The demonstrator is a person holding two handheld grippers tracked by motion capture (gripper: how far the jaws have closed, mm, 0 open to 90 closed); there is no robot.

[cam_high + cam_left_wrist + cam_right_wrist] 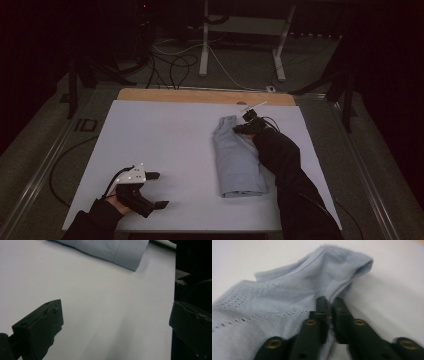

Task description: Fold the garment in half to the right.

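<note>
Right gripper [331,302] clamped on folded light-blue garment's [235,157] far edge; left gripper [156,190] spread wide over white tabletop [165,145], empty.

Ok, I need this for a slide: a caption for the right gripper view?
Right gripper with jaws pinched on the edge of a folded light-blue garment on a white table.

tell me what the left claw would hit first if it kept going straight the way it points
Likely the folded light-blue garment: the open left claw points over the bare white table sheet toward its end, though depth is hard to judge.
</note>
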